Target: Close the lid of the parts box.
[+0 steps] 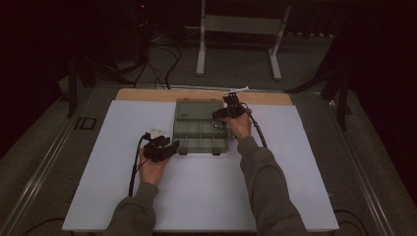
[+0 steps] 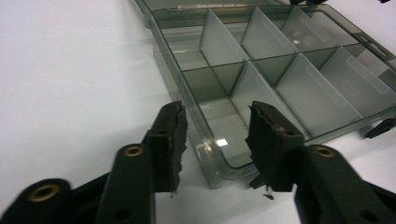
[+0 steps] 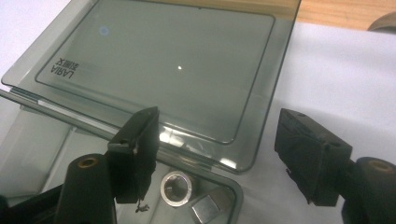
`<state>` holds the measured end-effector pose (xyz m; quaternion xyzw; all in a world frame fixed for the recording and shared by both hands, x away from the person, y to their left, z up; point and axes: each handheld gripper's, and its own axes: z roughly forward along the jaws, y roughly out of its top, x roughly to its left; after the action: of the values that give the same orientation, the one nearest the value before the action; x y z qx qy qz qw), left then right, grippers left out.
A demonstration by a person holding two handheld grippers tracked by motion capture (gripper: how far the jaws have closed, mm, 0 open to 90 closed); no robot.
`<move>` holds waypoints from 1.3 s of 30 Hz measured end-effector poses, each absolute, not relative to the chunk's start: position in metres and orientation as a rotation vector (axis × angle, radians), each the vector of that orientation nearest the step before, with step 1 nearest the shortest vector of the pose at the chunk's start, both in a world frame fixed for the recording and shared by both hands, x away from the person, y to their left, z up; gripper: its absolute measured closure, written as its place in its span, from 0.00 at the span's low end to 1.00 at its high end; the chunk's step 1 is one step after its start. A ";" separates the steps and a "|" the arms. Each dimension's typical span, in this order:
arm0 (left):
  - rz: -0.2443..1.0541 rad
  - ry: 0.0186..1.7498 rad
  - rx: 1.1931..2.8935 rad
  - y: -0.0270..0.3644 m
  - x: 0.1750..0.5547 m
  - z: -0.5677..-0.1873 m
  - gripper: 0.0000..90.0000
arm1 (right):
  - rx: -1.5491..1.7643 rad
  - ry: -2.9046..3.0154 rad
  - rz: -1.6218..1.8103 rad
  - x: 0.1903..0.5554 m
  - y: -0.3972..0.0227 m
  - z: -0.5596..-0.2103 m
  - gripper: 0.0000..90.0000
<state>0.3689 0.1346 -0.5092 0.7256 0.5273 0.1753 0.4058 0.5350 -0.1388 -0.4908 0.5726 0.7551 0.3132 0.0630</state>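
Note:
A smoky transparent compartment box (image 1: pixel 200 132) lies open in the middle of the white mat, its lid (image 3: pixel 163 60) folded flat behind it. My left gripper (image 1: pixel 172 143) is open at the box's near left corner; in the left gripper view the jaws (image 2: pixel 215 116) straddle that corner wall (image 2: pixel 212 158). My right gripper (image 1: pixel 225 111) hovers open over the box's far right end, above the lid hinge (image 3: pixel 217 119). In the corner compartment under it lie a metal ring (image 3: pixel 176 187) and a small metal block (image 3: pixel 205 208). The other compartments (image 2: pixel 261 70) look bare.
The white mat (image 1: pixel 206 187) covers a wooden table whose edge (image 1: pixel 147 94) shows at the back. A white frame stand (image 1: pixel 238 29) and cables (image 1: pixel 164 64) are on the floor beyond. A small black object (image 1: pixel 87 123) lies left of the mat.

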 end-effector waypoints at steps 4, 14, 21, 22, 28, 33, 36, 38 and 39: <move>0.465 1.374 1.844 0.131 0.371 -0.509 0.75 | 1.759 2.286 0.970 0.537 -0.141 -0.494 0.34; 0.509 1.382 1.912 0.127 0.374 -0.507 0.84 | 1.804 2.329 0.985 0.545 -0.141 -0.497 0.33; 0.528 1.375 1.934 0.125 0.374 -0.506 0.85 | 1.859 2.320 1.021 0.550 -0.145 -0.501 0.36; 0.529 1.374 1.936 0.125 0.374 -0.506 0.85 | 1.872 2.313 1.025 0.551 -0.146 -0.503 0.36; 0.533 1.370 1.953 0.125 0.374 -0.505 0.85 | 1.890 2.293 1.043 0.553 -0.143 -0.509 0.43; 0.562 1.362 1.974 0.122 0.374 -0.504 0.86 | 1.881 2.225 1.096 0.552 -0.150 -0.504 0.56; 0.564 1.360 1.977 0.122 0.374 -0.504 0.86 | 1.818 2.208 1.110 0.551 -0.150 -0.499 0.57; 0.564 1.357 1.981 0.122 0.375 -0.504 0.86 | 1.791 2.197 1.135 0.550 -0.150 -0.497 0.56; 0.564 1.356 1.982 0.122 0.375 -0.504 0.86 | 1.773 2.198 1.136 0.550 -0.149 -0.496 0.56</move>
<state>0.3746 0.1220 -0.5038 0.7582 0.5188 0.2159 0.3307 0.5498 -0.1494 -0.4956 0.5817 0.7214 0.3727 0.0488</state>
